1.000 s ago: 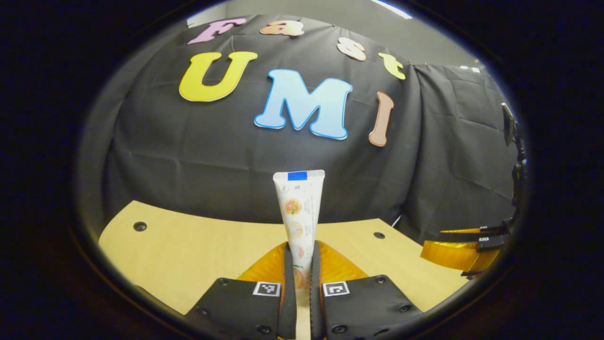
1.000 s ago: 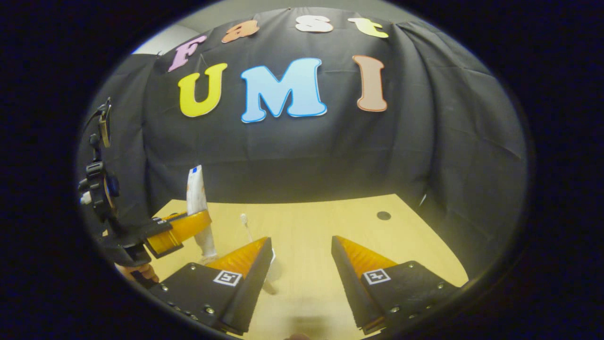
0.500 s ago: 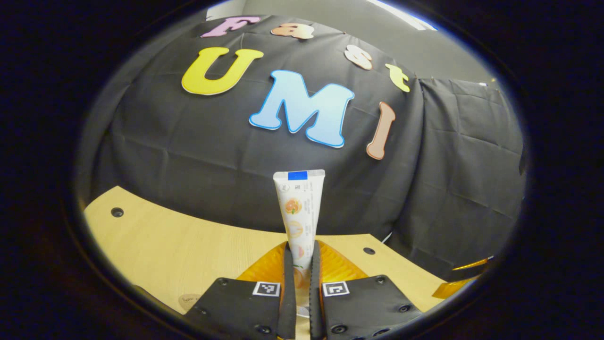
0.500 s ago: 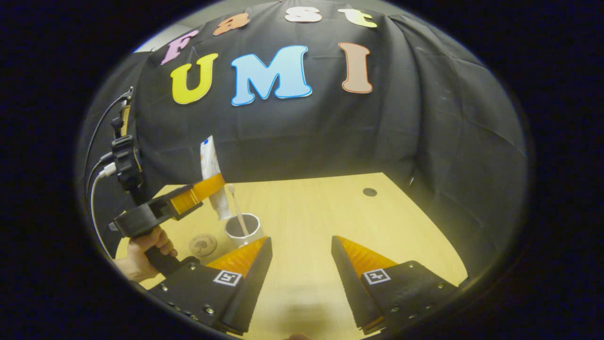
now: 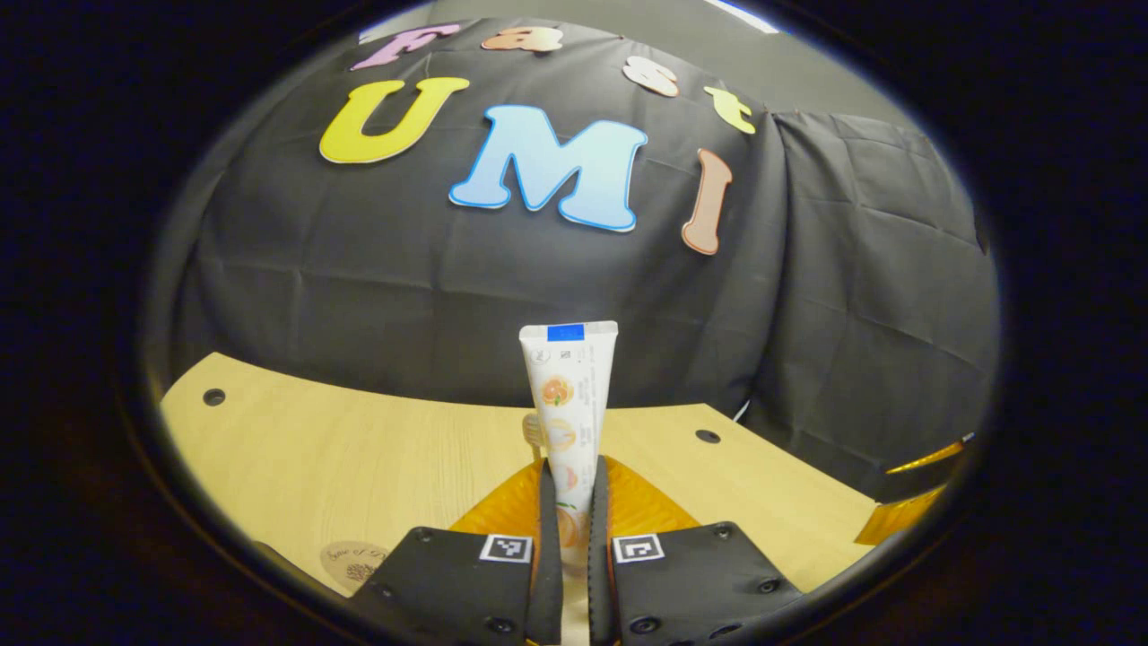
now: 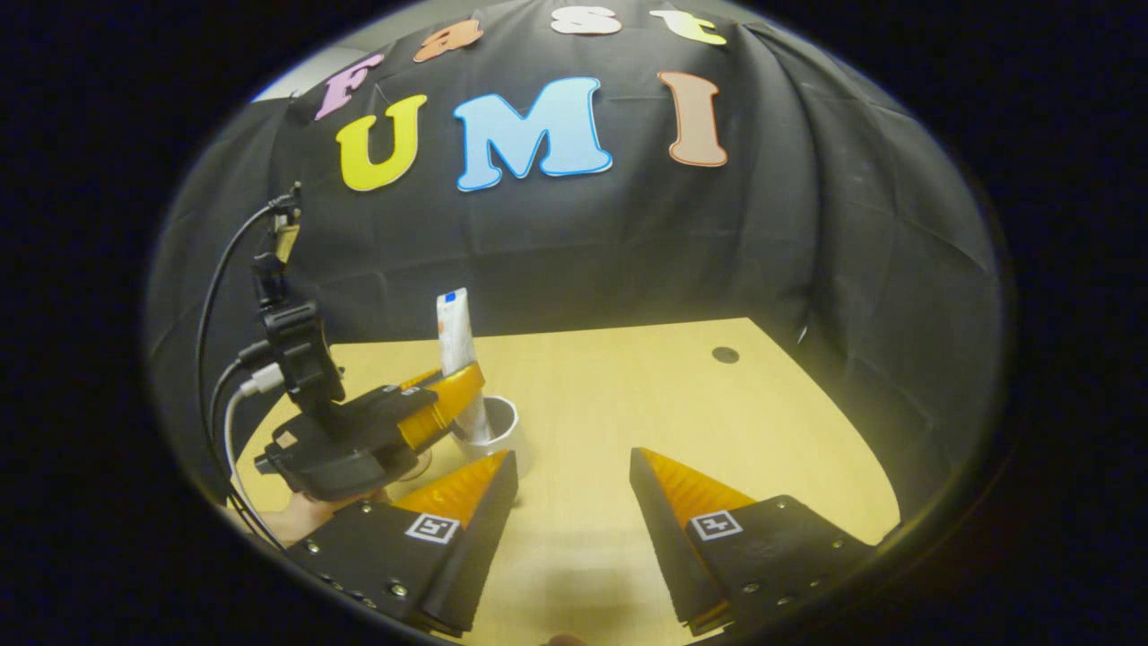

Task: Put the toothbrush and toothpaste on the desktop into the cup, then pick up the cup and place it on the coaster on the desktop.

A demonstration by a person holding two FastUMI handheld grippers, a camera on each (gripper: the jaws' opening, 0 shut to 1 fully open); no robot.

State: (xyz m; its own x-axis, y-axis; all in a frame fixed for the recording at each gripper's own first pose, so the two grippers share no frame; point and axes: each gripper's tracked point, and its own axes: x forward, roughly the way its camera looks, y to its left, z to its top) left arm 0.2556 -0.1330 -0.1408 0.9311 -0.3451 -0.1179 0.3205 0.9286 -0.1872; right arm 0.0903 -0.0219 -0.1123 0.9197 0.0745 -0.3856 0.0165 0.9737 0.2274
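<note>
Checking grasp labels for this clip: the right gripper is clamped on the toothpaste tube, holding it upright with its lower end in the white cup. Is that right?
Not quite: the left gripper is clamped on the toothpaste tube, holding it upright with its lower end in the white cup. The right gripper view shows this; the right gripper is open and empty.

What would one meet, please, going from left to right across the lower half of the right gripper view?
Cable → left gripper holding the toothpaste → cup → right gripper → hole in the desktop.
</note>
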